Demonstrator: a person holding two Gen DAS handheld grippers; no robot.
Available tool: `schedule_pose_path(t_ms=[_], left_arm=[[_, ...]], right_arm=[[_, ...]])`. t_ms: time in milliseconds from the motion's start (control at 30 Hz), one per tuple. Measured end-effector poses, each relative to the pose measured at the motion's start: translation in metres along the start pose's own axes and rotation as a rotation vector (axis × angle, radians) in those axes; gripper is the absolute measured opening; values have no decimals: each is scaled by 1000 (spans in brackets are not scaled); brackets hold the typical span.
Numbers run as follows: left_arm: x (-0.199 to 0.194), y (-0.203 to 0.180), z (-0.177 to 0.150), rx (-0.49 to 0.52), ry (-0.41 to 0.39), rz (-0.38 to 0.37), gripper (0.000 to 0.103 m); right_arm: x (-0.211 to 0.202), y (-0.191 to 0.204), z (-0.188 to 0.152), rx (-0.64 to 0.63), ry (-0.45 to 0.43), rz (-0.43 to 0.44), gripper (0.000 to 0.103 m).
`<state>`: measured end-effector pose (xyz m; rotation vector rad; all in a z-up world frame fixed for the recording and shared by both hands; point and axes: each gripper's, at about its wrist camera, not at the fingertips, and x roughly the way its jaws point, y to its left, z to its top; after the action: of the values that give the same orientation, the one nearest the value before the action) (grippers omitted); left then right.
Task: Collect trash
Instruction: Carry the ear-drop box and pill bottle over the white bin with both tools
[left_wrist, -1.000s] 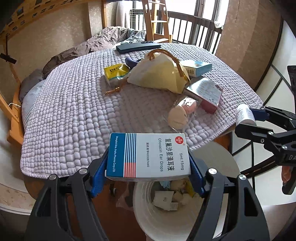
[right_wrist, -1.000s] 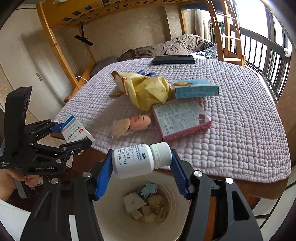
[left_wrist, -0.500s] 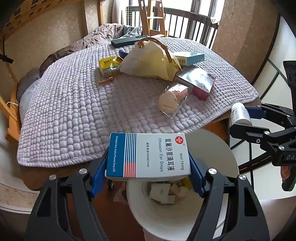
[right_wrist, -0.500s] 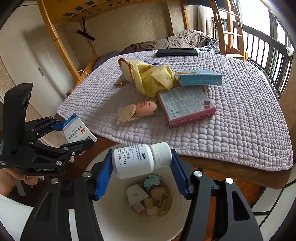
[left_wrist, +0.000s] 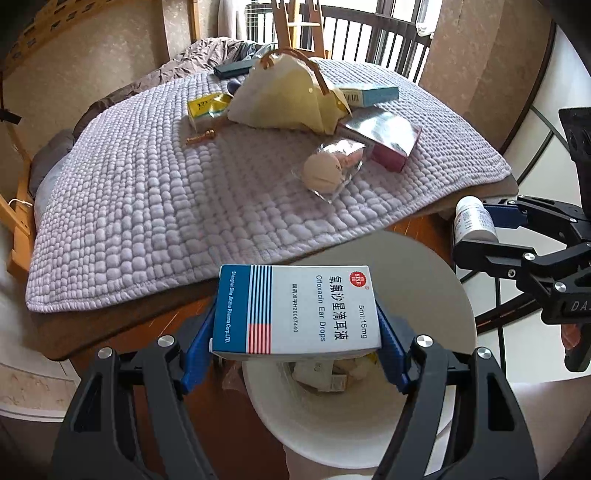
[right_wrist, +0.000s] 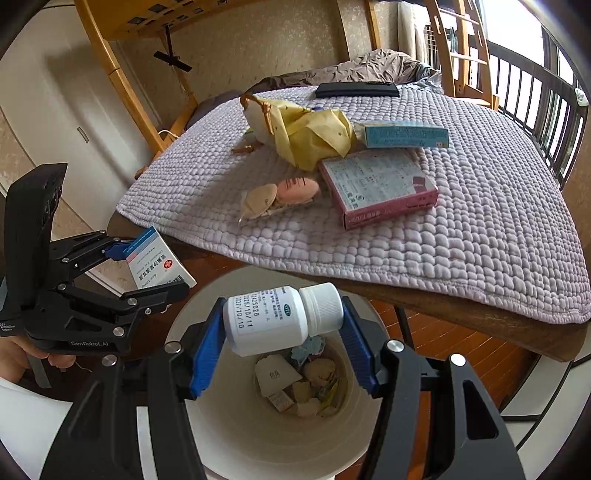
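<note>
My left gripper (left_wrist: 295, 343) is shut on a white and blue ear drops box (left_wrist: 295, 310), held over the near rim of a white trash bin (left_wrist: 436, 288). My right gripper (right_wrist: 279, 332) is shut on a white pill bottle (right_wrist: 280, 319), held over the same bin (right_wrist: 229, 424), which holds several scraps. The left gripper with its box (right_wrist: 157, 262) shows at the left of the right wrist view. The right gripper with its bottle (left_wrist: 472, 221) shows at the right of the left wrist view.
A table covered by a lilac quilt (left_wrist: 155, 184) stands behind the bin. On it lie a yellow bag (left_wrist: 288, 99), a pink box (right_wrist: 376, 184), a blue box (right_wrist: 402, 134), a wrapped snack packet (right_wrist: 277, 195), a yellow packet (left_wrist: 205, 107) and a dark flat case (right_wrist: 356, 89).
Both grippers have come lower and closer over the bin, still holding the box and the bottle. The table has receded upward in both views.
</note>
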<state>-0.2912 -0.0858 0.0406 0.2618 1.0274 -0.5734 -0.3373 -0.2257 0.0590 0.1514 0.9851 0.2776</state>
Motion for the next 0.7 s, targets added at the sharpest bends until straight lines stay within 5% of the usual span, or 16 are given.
schedule_pose_path(t_ms=[700], left_arm=[[21, -8, -14, 13, 63, -15, 75]], right_arm=[[22, 3, -21, 2, 75, -3, 59]])
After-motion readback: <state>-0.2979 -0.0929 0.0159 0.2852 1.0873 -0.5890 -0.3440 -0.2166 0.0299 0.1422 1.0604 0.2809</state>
